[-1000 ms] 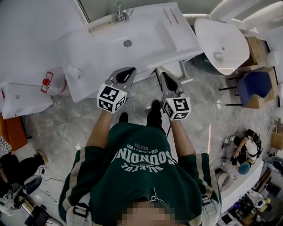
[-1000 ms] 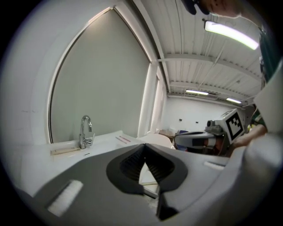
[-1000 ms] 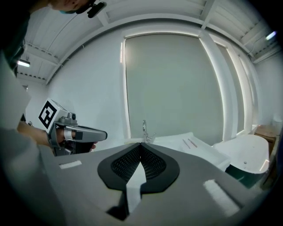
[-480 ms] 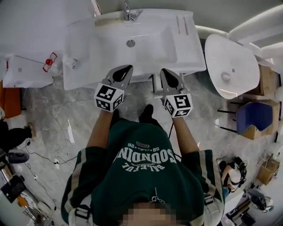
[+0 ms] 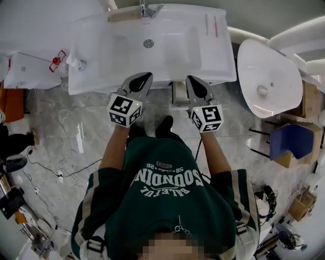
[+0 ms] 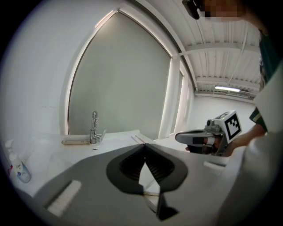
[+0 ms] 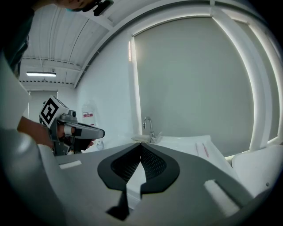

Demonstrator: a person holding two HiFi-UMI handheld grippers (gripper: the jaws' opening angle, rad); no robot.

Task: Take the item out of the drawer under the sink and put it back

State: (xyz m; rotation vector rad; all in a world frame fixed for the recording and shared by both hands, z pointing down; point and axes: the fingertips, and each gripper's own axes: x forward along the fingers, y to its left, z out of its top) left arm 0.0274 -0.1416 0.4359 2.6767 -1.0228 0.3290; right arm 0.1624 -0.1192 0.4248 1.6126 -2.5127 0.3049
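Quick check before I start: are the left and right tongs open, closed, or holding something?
Left tongs: closed, empty.
Right tongs: closed, empty.

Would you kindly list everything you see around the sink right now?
Sink: one, white, straight ahead.
Faucet: one, chrome, sink's back edge.
Bottle: one, pale, sink's left corner.
Round basin: one, white, right of sink.
Chair: one, blue, far right.
Cables: several, dark, floor at left.
Sweatshirt: one, green, on the person.
Left tool: one, grey, shut and empty, before the sink.
Right tool: one, grey, shut and empty, beside the left.
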